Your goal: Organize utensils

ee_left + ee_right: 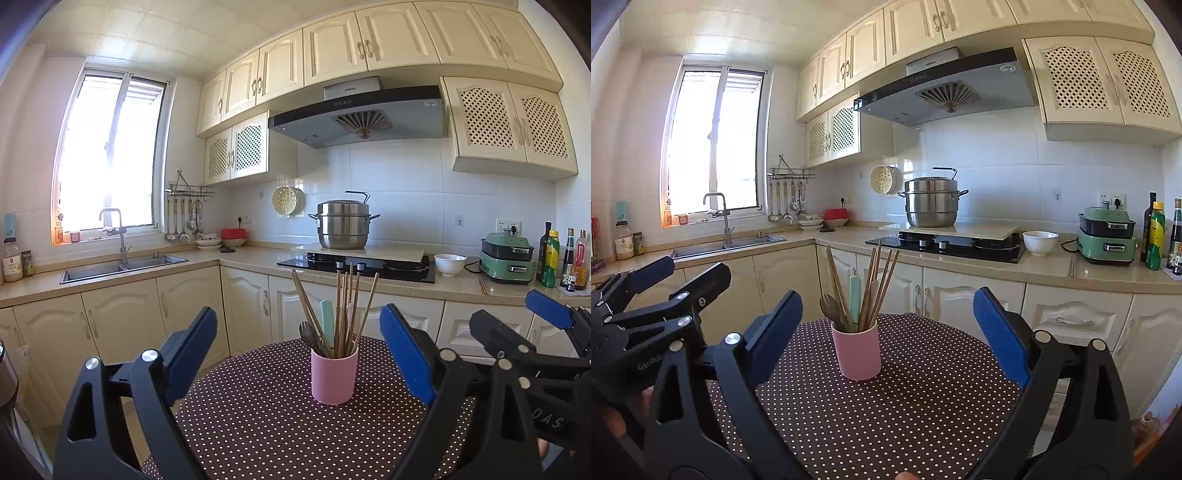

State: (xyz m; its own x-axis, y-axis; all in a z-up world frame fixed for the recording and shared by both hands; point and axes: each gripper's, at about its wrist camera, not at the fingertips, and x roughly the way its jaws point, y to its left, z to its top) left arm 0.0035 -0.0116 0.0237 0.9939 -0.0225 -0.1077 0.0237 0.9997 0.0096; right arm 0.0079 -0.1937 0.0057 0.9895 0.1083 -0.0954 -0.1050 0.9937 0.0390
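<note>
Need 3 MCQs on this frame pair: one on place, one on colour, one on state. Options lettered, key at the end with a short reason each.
1. Where does the utensil cup stand?
A. in the sink
B. on the polka-dot table
C. on the stove

2. What colour is the cup?
A. pink
B. green
C. white

3. How is the left gripper?
A. shut on a spoon
B. shut on the cup
C. open, holding nothing

Key: B, the cup sits upright on the dotted cloth in both wrist views. A, its wall is plain pink. C, the blue fingers stand wide apart on either side of the cup without touching it; the right gripper is open the same way.
</note>
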